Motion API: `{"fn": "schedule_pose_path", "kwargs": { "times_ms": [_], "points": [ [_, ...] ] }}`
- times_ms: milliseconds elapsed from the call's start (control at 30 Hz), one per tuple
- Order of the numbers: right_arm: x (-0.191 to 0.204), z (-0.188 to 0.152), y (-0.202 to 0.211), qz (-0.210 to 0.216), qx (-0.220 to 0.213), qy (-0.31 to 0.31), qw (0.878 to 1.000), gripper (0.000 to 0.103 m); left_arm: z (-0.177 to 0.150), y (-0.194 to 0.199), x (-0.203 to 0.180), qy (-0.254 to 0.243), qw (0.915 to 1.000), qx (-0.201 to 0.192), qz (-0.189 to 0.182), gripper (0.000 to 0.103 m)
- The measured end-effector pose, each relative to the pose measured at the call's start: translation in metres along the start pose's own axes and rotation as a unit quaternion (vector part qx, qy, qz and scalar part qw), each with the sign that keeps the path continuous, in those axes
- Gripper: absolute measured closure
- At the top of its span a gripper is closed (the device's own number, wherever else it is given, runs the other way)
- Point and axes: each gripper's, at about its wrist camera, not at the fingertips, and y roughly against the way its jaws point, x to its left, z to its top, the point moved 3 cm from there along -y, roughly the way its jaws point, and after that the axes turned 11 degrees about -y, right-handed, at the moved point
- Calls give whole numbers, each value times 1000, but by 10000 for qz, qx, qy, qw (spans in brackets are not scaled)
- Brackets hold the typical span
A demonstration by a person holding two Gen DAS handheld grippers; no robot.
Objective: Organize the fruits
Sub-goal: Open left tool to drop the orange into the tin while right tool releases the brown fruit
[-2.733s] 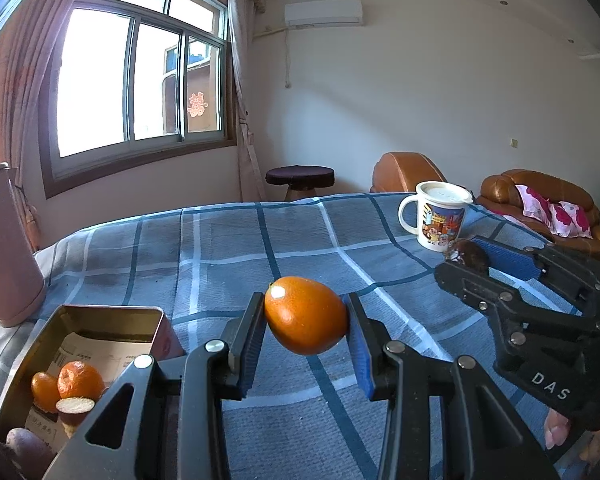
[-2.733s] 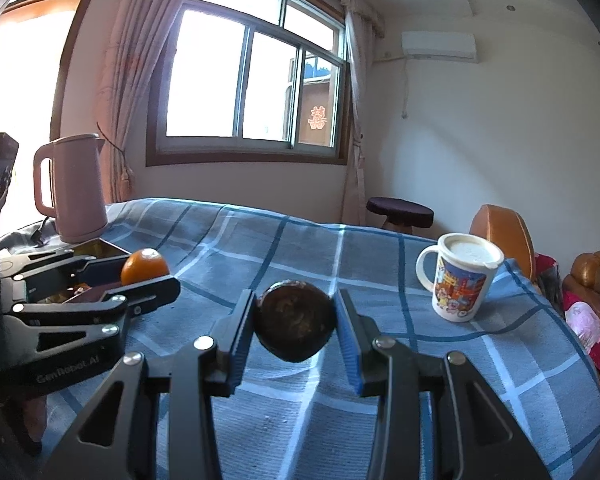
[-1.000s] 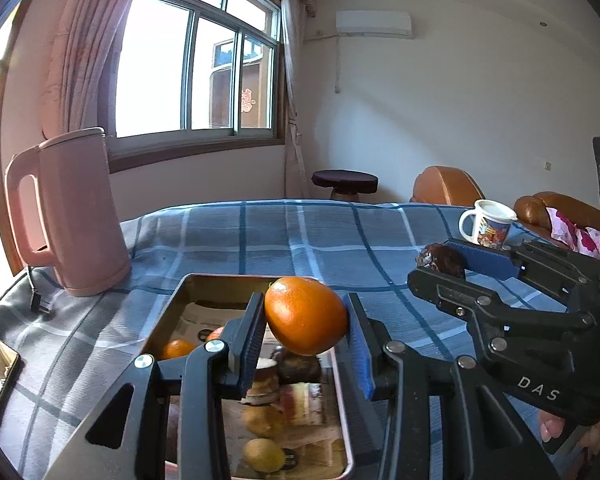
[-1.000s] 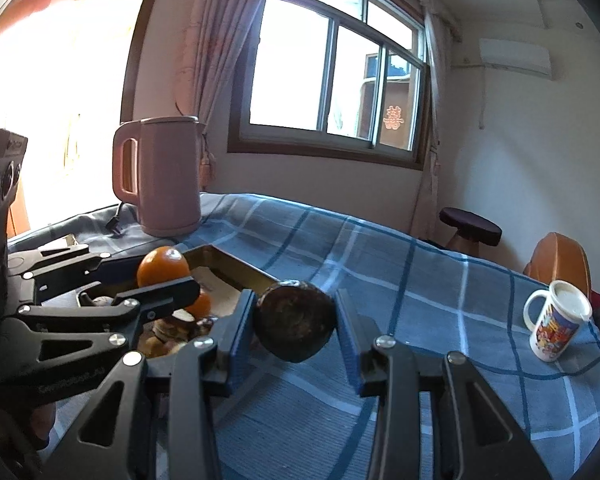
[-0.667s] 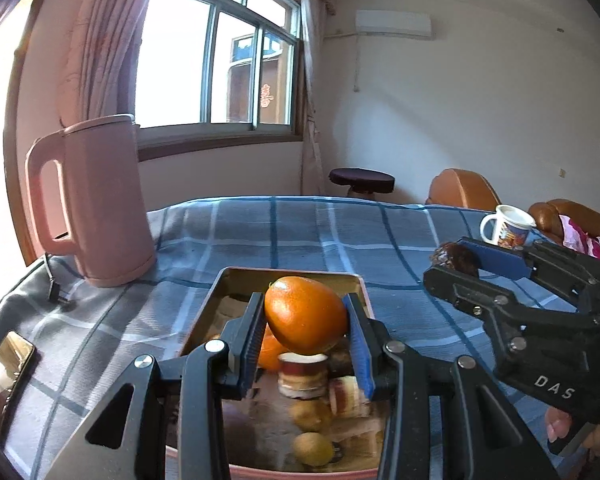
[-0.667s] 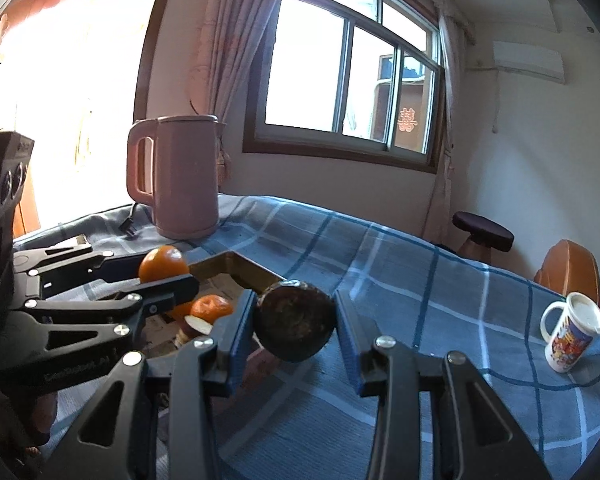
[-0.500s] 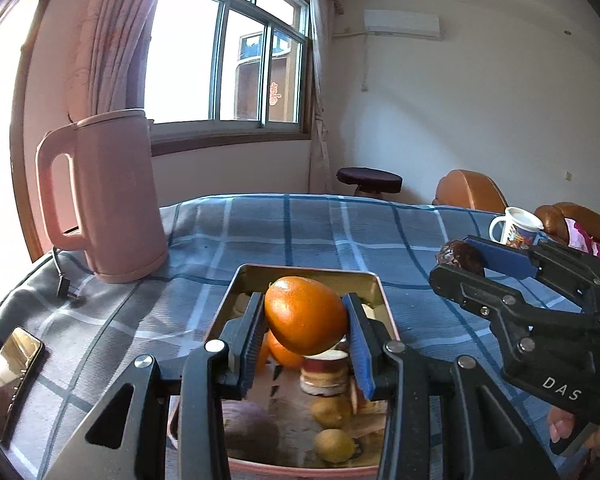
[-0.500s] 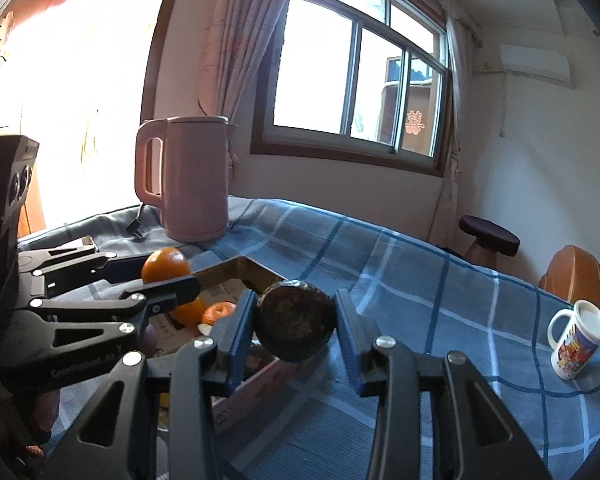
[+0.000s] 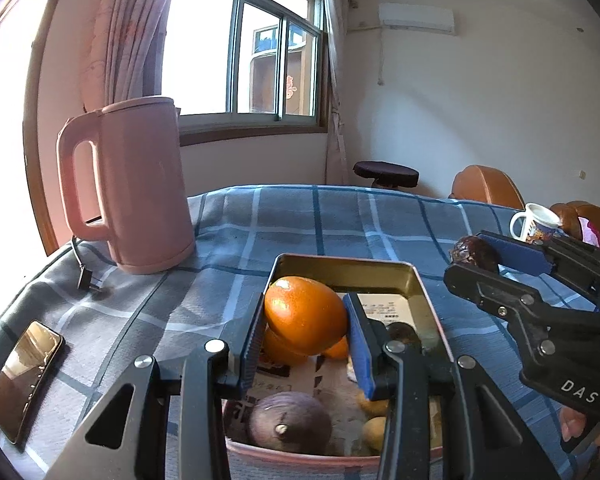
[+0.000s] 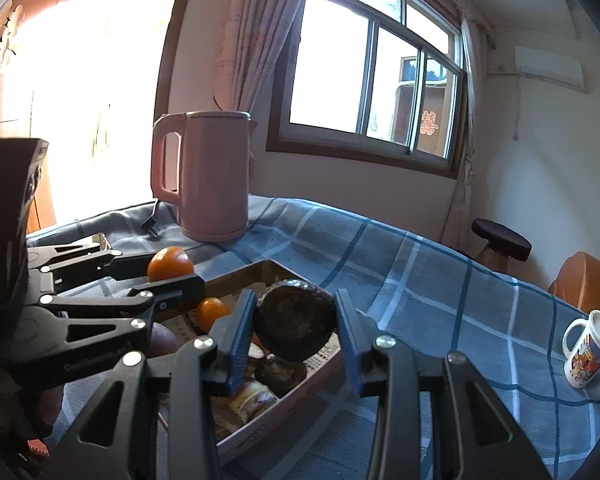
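The left gripper point(image 9: 306, 326) pinches a glossy round orange point(image 9: 305, 314) above the rectangular gold metal tin point(image 9: 342, 270). The right gripper point(image 10: 295, 330) clamps a dark wrinkled brown fruit point(image 10: 294, 326) over the tin's right edge.

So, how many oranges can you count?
3. One orange in the left gripper; second orange and third orange in the tin below, partly hidden. Others may be covered.
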Motion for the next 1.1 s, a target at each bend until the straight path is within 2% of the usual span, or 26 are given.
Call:
{"fn": "schedule_pose_path", "kwargs": {
  "times_ms": [467,1100],
  "points": [
    [14,-7,-20,142,230,76,9996,61,-8,-4,22,111,9997,156,144,62],
    [30,-16,-41,162,472,172,9986,61,-15,-9,27,134,9994,311,-42,62]
  ]
}}
